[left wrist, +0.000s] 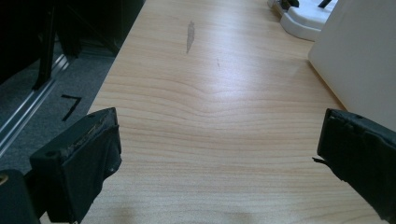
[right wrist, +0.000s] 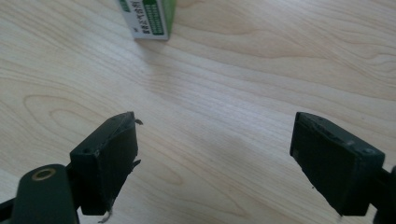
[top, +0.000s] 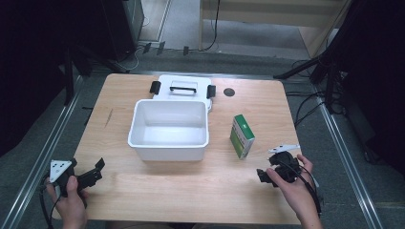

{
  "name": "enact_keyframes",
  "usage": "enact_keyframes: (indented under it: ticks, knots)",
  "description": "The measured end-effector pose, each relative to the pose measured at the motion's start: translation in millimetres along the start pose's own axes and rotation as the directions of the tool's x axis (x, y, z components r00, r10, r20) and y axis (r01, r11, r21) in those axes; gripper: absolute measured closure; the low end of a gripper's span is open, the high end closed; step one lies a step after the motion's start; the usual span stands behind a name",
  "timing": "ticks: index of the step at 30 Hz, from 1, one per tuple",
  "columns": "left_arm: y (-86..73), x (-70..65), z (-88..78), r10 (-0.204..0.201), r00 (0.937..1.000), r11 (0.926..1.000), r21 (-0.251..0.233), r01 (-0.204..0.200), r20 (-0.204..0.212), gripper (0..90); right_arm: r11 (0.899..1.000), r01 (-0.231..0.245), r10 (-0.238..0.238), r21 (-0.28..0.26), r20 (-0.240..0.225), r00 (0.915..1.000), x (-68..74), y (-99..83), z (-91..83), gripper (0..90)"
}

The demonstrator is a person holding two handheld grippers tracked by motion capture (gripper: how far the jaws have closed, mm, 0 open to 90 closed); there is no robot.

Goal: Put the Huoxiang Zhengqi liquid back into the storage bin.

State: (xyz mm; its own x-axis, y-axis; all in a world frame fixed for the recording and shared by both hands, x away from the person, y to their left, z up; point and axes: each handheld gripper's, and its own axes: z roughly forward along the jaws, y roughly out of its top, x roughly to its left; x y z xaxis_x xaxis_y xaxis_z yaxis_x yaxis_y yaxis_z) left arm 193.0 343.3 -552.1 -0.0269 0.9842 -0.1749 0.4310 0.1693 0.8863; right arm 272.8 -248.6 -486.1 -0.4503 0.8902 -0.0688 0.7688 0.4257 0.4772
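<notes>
A white plastic bin stands open in the middle of the wooden table, its inside bare. Its white lid lies flat just behind it, touching the bin's far rim, with a black handle on top and a black latch at each end. A small dark round disc sits on the table to the right of the lid, apart from it.

The green and white carton stands upright to the right of the bin, near it but not touching, with bare wood between them. The right gripper rests low at the table's near right, just beside the carton on its near side; its jaws stand wide apart and hold nothing. In the right gripper view the carton's lower edge shows ahead of the spread jaws, with nothing but wood grain lying between.

The left gripper is at the near left corner, well apart from the carton, with the bin standing between them. Its jaws also gape wide and are empty. In the left gripper view the bin's white wall rises at the right, and a grey scuff mark streaks the wood farther off.

Dark stands and cables surround the table on the floor.
</notes>
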Motion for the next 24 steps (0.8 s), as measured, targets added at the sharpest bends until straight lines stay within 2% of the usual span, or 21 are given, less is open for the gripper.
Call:
enact_keyframes:
  ticks: [5,9,10,12,16,24]
  knots:
    - [0.0,-0.8,0.5,0.004,1.0000,1.0000,0.003,-0.004,-0.003,0.6,0.998,0.040,-0.039,0.053,-0.021,0.9990,6.9,11.6,0.5,14.2]
    - [0.1,-0.4,0.7,0.001,1.0000,1.0000,0.004,-0.001,-0.002,0.6,0.996,0.045,-0.044,0.081,-0.022,0.9988,9.7,20.0,-1.4,13.9]
    - [0.2,-0.2,0.7,-0.001,1.0000,1.0000,0.005,0.001,-0.002,0.5,0.994,0.048,-0.045,0.103,-0.032,0.9985,11.2,26.9,-3.8,13.7]
    - [0.2,-0.1,0.8,-0.002,1.0000,1.0000,0.006,0.002,-0.001,0.6,0.993,0.050,-0.047,0.110,-0.033,0.9983,11.9,29.3,-4.7,13.7]
    - [0.4,-0.3,1.3,-0.004,1.0000,1.0000,0.009,0.004,0.001,0.6,0.985,0.075,-0.069,0.155,-0.042,0.9967,18.4,45.6,-10.2,13.3]
    - [0.6,0.2,1.6,-0.007,1.0000,0.9999,0.013,0.007,0.004,0.6,0.979,0.091,-0.087,0.180,-0.027,0.9958,27.1,68.2,-16.6,13.3]
